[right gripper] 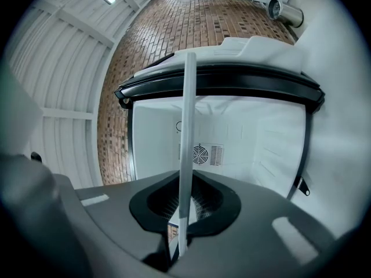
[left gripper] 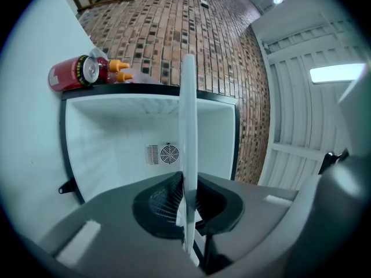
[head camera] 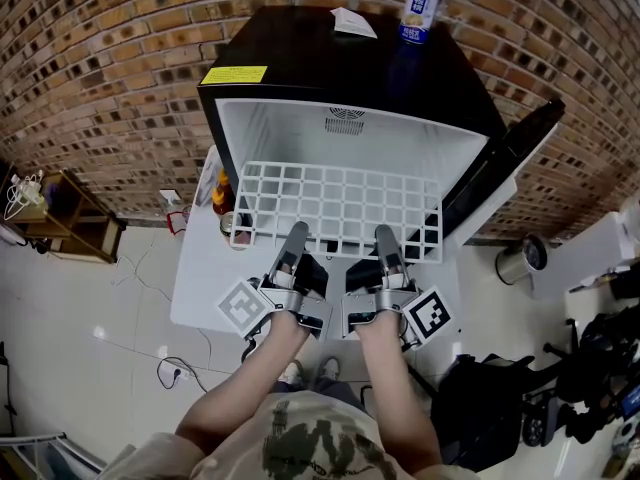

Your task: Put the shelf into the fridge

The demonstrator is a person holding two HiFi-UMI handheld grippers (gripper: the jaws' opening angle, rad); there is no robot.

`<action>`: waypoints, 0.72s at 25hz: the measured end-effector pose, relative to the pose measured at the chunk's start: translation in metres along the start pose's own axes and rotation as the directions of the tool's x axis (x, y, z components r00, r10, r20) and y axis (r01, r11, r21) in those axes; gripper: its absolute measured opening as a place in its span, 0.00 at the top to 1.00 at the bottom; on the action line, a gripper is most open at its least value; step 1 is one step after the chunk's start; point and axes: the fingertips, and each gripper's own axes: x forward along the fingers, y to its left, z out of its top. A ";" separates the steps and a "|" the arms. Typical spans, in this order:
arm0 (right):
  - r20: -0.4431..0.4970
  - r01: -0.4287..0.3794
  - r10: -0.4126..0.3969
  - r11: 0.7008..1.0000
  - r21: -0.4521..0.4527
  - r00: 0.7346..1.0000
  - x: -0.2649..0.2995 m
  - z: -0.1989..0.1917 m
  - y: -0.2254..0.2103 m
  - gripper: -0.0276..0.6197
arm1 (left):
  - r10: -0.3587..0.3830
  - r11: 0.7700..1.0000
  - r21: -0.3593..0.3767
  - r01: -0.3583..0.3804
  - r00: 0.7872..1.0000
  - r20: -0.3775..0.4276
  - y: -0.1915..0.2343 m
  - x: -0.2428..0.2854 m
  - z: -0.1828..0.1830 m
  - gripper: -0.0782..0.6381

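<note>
A white wire-grid shelf [head camera: 337, 208] is held level in front of the open black mini fridge [head camera: 300, 68], its far edge at the mouth of the white interior [head camera: 345, 133]. My left gripper [head camera: 293, 243] is shut on the shelf's near edge left of centre, and my right gripper [head camera: 386, 245] is shut on it right of centre. In the left gripper view the shelf [left gripper: 188, 138] shows edge-on as a white bar between the jaws, with the fridge's rear fan vent [left gripper: 163, 154] behind. The right gripper view shows the same shelf [right gripper: 186, 143] edge-on and the vent [right gripper: 207, 154].
The fridge door [head camera: 195, 268] hangs open at the left with a red can [left gripper: 74, 73] and orange-capped bottles [head camera: 222, 193] in its rack. A drink can [head camera: 421, 8] and a paper [head camera: 352, 22] rest on the fridge top. Brick wall behind; a small wooden rack [head camera: 70, 218] stands left.
</note>
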 end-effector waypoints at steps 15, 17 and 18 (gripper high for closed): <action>-0.009 0.001 -0.002 0.999 -0.041 1.000 0.024 0.006 0.008 0.89 | -0.055 0.995 0.085 0.053 0.998 0.012 -0.011 0.027 0.011 0.84; -0.013 0.001 -0.002 0.998 -0.062 1.000 0.027 0.008 0.007 0.89 | -0.060 0.991 0.118 0.059 0.998 0.006 -0.010 0.030 0.012 0.83; -0.014 0.001 -0.002 0.997 -0.074 1.000 0.028 0.009 0.007 0.89 | -0.065 0.989 0.132 0.064 0.998 0.002 -0.009 0.032 0.013 0.83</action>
